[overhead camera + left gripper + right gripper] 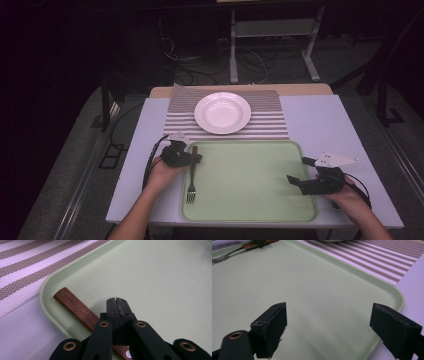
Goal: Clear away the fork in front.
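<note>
Dark floor and a tangle of cables lie behind a pale table point(320, 125), on which a striped placemat point(272, 125) carries a white plate point(222, 112) and, nearer the person, a green tray point(250, 200) sits square to the front edge.

Work in hand is the fork point(191, 175), which lies along the tray's left rim, wooden handle toward the placemat and tines toward the person. In the left gripper view the left gripper point(117, 305) has its jaws pressed together above that handle point(75, 306); whether the handle is pinched lower down, under the linkage, I cannot tell. From the high view the left gripper point(192, 157) sits right over the handle's upper half. The right gripper point(328, 322) stands with jaws wide apart and nothing between them, low over the tray's right side point(398, 296), well apart from the fork.

My judgement on handling: the fork is light and stiff, not fragile, but thin and lying flat (so there is little to get under). The wooden handle should offer more friction than the metal neck and tines, which look smooth and likely slippery. A grip across the handle's narrow sides, near its middle, seems best; held too near the end, the tines may droop.

Count: one fork, one plate, one tray, one placemat, two grippers.
</note>
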Tool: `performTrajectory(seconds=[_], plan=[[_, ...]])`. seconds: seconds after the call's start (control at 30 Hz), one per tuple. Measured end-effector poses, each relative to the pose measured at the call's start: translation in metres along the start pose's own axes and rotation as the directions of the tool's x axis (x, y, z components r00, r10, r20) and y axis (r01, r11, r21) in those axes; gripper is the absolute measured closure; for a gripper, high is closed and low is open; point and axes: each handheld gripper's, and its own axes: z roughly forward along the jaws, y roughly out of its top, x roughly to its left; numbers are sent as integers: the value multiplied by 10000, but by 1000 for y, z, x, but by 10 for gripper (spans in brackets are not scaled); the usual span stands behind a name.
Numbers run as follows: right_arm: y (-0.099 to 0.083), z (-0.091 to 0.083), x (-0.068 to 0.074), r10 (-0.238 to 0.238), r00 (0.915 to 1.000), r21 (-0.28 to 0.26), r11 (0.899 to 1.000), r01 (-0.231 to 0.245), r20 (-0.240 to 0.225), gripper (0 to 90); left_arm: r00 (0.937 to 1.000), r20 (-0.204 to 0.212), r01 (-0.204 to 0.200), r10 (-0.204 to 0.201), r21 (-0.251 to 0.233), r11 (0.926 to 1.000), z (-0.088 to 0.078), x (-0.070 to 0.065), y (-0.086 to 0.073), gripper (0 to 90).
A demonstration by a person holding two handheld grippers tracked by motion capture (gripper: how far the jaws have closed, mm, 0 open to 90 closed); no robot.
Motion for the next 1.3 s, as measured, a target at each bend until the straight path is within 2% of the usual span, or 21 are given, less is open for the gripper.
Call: performTrajectory(seconds=[0.23,0.47,0.7,0.77,0.93,1.13,1.2,1.23,1.3], plan=[[-1,-1,-1,-21,10000,23,10000,21,4,143,9999,-135,68,-70,-133,9999,-5,4,0,885],[-1,-1,0,-36,10000,-9,10000,36,17,143,9998,-210,-51,47,-194,9998,-6,3,0,830],[-1,-1,0,-22,10000,4,10000,22,24,143,9998,-87,-190,185,-528,9984,-9,-5,3,690],[-1,-2,0,-10,10000,-12,10000,10,49,143,9998,-53,-201,198,-593,9980,-10,-7,4,612],[-1,-2,0,-11,10000,3,10000,11,50,143,9990,29,-433,436,-747,9963,-12,-13,5,522],[-1,-2,-2,-1,10000,-26,10000,1,51,143,9968,76,-783,796,-1092,9909,-22,-24,5,382],[-1,-3,-2,5,10000,-37,10000,-5,62,143,9958,24,-908,918,-1215,9884,-26,-28,4,344],[-1,-3,-2,33,10000,-49,10000,-33,74,143,9957,-31,-926,929,-1242,9879,-28,-30,4,291],[-1,-3,-2,46,10000,-47,10000,-46,84,143,9951,-107,-984,979,-1375,9856,-32,-33,2,269]])
